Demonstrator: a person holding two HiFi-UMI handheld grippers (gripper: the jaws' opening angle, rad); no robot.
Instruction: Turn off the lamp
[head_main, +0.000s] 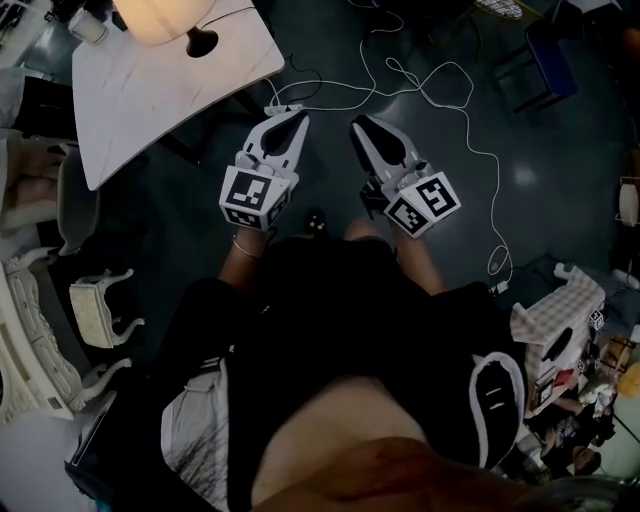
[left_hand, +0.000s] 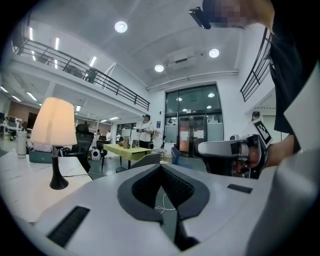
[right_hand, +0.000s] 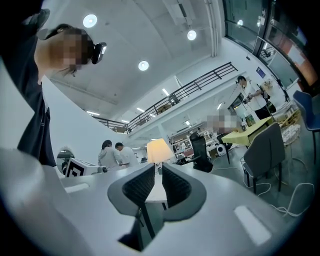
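Approaching phase, judged from the layout: lamp (head_main: 160, 18) is lit, standing at the far end of the white table (head_main: 170, 90), up and left of both grippers and well apart from them. Nothing is touched yet.

Left gripper (head_main: 298, 118): fingertips pressed together, nothing between them. Right gripper (head_main: 358, 122): barely ajar, a thin slit, empty; the lamp shows just past its tips in the right gripper view.

Doing it well:
- No switch shows in any view. Check the dark base and the thin cord leaving it first.
- A pressed-together tip suits a button, so the left one is ready as it is. For an inline cord switch, likely pinch with one gripper and steady with the other.
- Base looks small under a wide shade, so push gently or it may tip.
- White cable (head_main: 440, 75) loops across the floor ahead: trip risk.

Containers: a bottle-like thing (left_hand: 20, 142) and a teal box (left_hand: 40, 156) stand on the table beyond the lamp; contents can't be told.
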